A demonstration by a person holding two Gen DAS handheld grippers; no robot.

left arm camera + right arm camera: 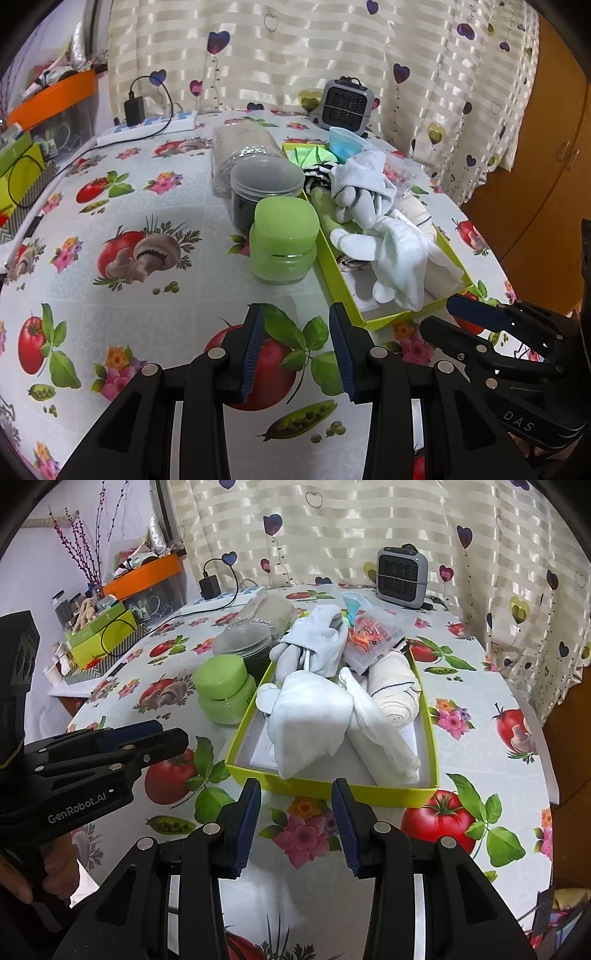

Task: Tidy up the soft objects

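Observation:
A lime-green box (332,788) (332,258) on the table holds soft things: white cloths (310,716) (399,258), a grey-white sock (317,642) (362,184), a cream rolled bandage (395,690) and a striped cloth (317,173). My left gripper (297,314) is open and empty, over the tablecloth just left of the box's near corner. My right gripper (295,788) is open and empty, just in front of the box's near wall. Each gripper shows in the other's view, the right one (458,321) and the left one (173,734).
A green lidded jar (284,240) (225,690) and a clear jar (266,192) stand left of the box. A small grey heater (402,576), a blue cup (345,142), a power strip with charger (147,122) and an orange packet (369,635) lie further back.

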